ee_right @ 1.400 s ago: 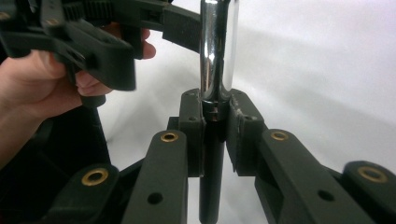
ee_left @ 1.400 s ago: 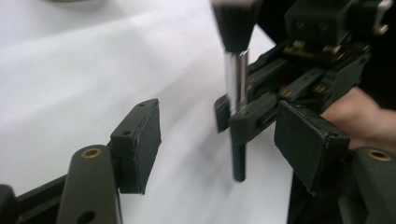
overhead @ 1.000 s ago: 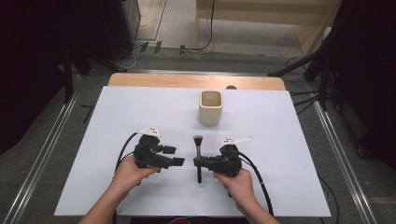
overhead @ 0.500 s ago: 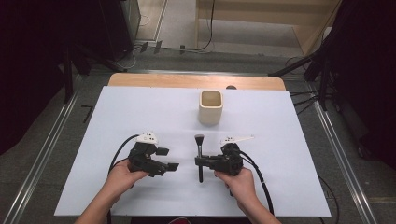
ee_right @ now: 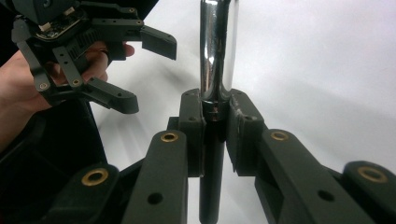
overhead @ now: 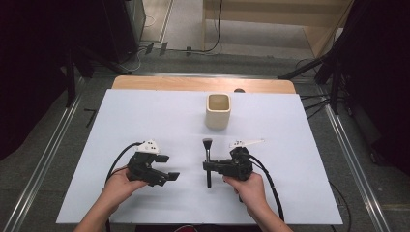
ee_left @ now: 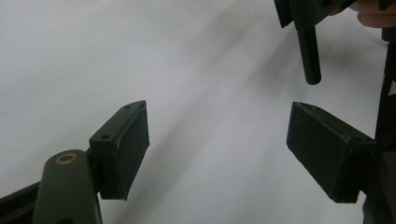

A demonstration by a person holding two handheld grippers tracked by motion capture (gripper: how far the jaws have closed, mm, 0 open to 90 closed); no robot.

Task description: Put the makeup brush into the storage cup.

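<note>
The right gripper jaws clench a brush by its handle above the bench; the left gripper jaws stand released nearby.

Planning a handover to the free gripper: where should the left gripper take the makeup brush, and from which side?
Probably the black handle end below the right gripper, approached from the person's left. The right gripper is clamped near the makeup brush's middle, at the chrome ferrule, leaving that end free. The left gripper is open, facing it. The brush head looks too soft to pinch.
</note>
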